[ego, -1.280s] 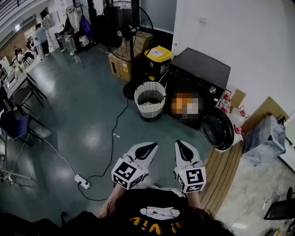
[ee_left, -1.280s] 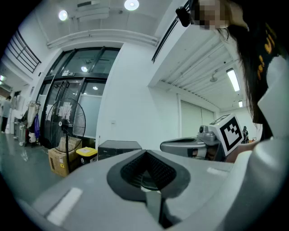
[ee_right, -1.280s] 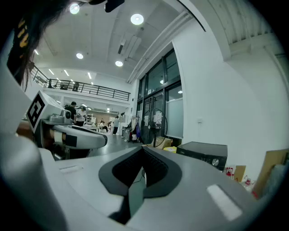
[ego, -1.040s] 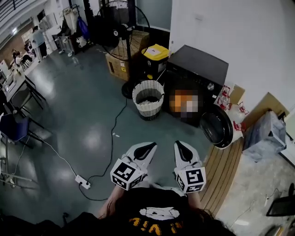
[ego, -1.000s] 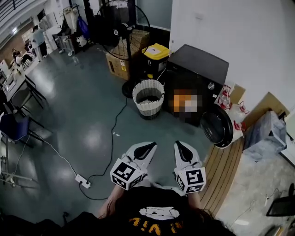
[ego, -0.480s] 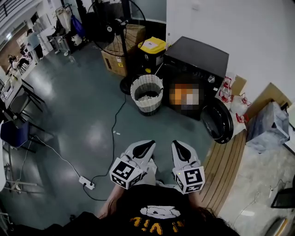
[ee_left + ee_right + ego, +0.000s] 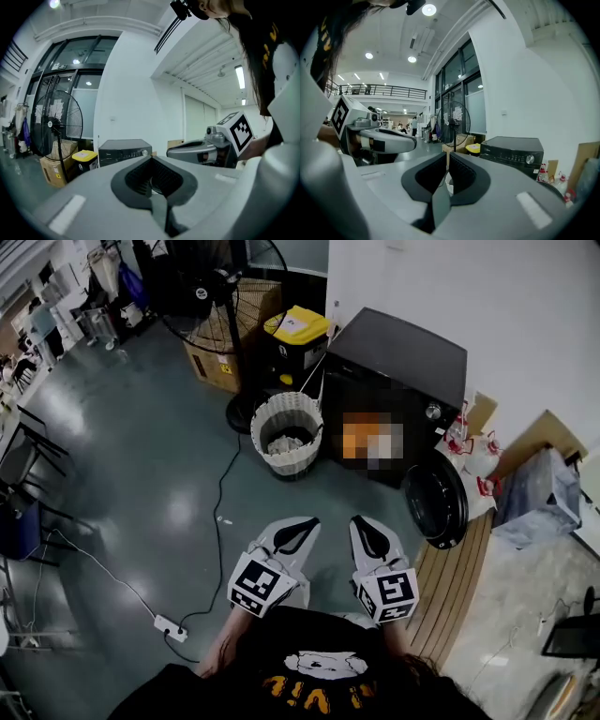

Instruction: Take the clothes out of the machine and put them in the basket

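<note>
Left tool [image 7: 309,521] closed, right tool [image 7: 358,521] just opening a slit, both empty; white woven basket [image 7: 274,457] at 11 o'clock.

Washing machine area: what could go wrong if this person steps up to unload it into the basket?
A cable trails over the floor beside the basket down to a power strip; a foot could catch it. The washing machine has its door swung out low beside the opening, so a knee might knock it. The basket stands to one side of the machine, so clothes carried across could drop onto the floor.
</note>
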